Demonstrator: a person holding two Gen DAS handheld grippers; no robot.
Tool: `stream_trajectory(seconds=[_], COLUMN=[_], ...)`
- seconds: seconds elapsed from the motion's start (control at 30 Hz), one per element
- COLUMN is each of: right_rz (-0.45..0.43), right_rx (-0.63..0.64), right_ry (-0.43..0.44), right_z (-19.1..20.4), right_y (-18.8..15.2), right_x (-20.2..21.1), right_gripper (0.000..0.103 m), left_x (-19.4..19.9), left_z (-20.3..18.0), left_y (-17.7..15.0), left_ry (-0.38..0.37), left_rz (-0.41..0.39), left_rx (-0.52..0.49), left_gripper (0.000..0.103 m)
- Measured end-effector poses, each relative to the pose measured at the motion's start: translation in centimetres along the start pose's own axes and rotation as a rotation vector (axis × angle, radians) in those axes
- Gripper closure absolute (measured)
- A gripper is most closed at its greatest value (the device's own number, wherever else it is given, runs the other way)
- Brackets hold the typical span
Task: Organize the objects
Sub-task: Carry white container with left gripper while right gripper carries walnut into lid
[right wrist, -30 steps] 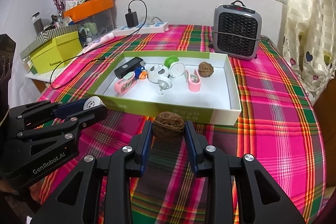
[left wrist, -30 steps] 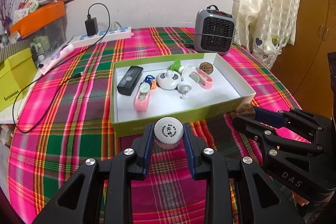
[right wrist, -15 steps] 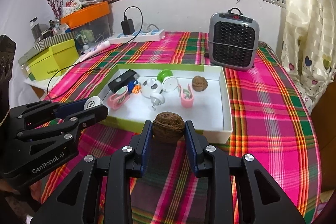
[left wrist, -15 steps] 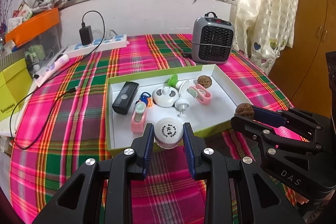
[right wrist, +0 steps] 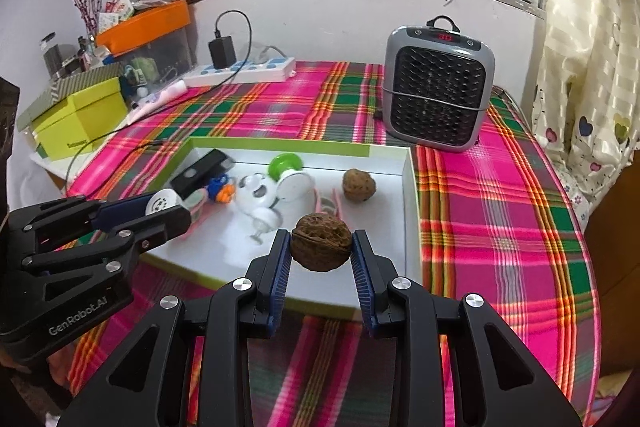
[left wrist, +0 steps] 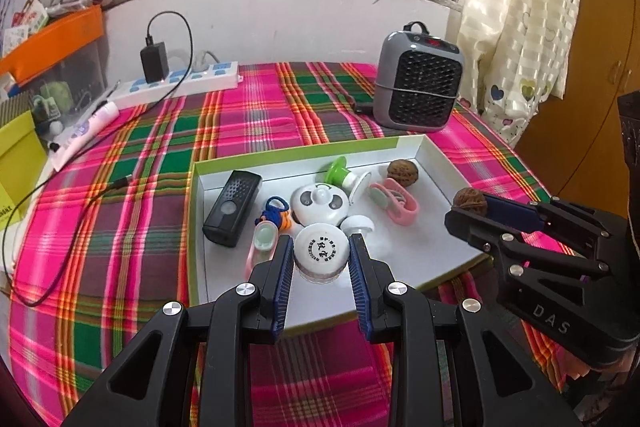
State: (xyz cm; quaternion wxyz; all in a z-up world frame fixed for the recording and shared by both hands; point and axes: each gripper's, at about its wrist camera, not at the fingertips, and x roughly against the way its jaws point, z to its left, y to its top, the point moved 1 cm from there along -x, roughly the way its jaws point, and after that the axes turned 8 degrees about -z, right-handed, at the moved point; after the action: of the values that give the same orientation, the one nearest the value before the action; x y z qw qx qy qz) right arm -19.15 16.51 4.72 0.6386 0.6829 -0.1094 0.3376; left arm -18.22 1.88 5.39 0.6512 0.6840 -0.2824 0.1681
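Holding white-capped jar (left wrist: 320, 251) in left claw (left wrist: 319, 259), walnut (right wrist: 321, 247) in right claw (right wrist: 321, 255), over cluttered tray (left wrist: 436, 157)

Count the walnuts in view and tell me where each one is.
2. One walnut is held in the right gripper above the white box; the other walnut lies inside the box near its far right corner. Others may be hidden.

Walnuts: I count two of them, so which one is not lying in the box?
The brown wrinkled walnut clamped in the right tool, held above the white green-rimmed box. The other walnut rests on the box floor near its far corner.
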Motion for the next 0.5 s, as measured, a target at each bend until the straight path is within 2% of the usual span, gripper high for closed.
stream_trajectory(seconds=[0.5], right_rz=[0.057], right_rx=[0.031], right_ry=[-0.053], right_z=[-1.5], right_y=[0.6], right_x=[-3.1], right_gripper=[0.071], left_x=[-2.7], left_z=[0.2], left_y=[0.1], left_ry=[-0.005], left_rz=[0.039], left_rx=[-0.003], left_gripper=[0.077])
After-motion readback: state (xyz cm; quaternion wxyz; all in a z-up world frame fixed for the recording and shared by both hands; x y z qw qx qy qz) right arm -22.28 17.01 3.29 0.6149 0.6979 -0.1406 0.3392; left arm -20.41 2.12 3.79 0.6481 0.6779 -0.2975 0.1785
